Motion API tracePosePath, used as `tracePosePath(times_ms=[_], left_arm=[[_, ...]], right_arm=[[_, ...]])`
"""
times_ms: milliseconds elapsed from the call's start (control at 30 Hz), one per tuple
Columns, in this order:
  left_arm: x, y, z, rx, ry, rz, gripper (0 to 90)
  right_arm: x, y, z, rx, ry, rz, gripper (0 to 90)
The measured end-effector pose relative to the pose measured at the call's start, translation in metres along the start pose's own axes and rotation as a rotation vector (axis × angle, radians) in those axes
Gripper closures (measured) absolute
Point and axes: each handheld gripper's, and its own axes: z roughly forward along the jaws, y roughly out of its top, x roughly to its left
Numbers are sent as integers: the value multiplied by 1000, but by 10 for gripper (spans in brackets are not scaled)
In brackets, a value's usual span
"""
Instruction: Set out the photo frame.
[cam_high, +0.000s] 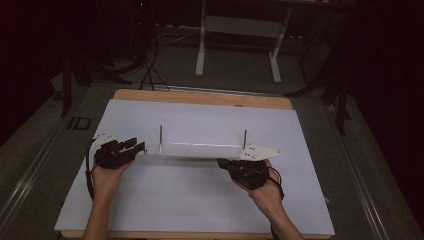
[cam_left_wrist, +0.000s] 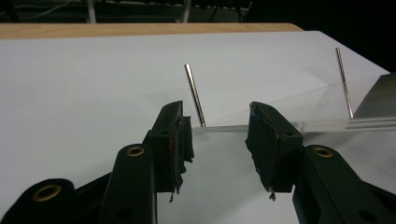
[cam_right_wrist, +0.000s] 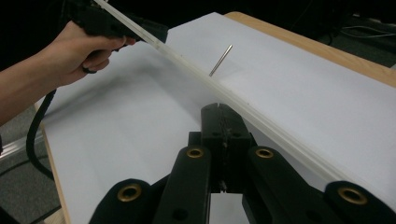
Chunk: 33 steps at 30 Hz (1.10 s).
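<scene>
Clear acrylic plate (cam_high: 197, 150) sits mid-frame in the high view on the white sheet (cam_high: 150, 200) covering the wooden table (cam_high: 200, 96), with two thin metal pins (cam_high: 160, 139) standing upright from it, one near each end. It is a flat, rigid, long rectangle with glossy faces and a frosted-looking edge; the edge runs diagonally from upper left to lower right in the right gripper view (cam_right_wrist: 261, 119). Left gripper (cam_left_wrist: 219, 133), at center-left of the high view, has its jaws spread with the plate's near end just beyond the tips, nothing pinched; the worn black pads (cam_left_wrist: 180, 140) look frayed. Right gripper (cam_right_wrist: 223, 123), at center-right of the high view, has its jaws pressed together; whether they nip the plate's edge or just lie beside it cannot be told. Handling guess: light, stiff and non-flexing, but slick and scratch-prone, and it could slide on the paper. Best hold is likely the short ends, pinching the thin edge flat, one gripper per end, clear of the pins. The pins look slim and smooth, probably bendable if knocked.
</scene>
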Motion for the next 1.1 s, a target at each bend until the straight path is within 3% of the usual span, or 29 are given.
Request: tracePosePath(times_ms=[233, 433, 800, 967, 1100], left_arm=[[-10, 7, -8, -22, -8, 75, 558], [-11, 9, -12, -23, -35, 97, 564], [-17, 10, -9, -9, -38, 148, 564], [-22, 13, -9, -15, -71, 167, 565], [-29, 17, -7, -13, -71, 195, 550]], right_arm=[[-4, 5, -2, -20, -13, 6, 900], [-8, 10, -2, -32, -21, 6, 900], [-13, 20, -1, -43, -38, 2, 900], [-14, 21, -1, -45, -40, 3, 900], [-15, 22, -1, -48, -43, 5, 900]])
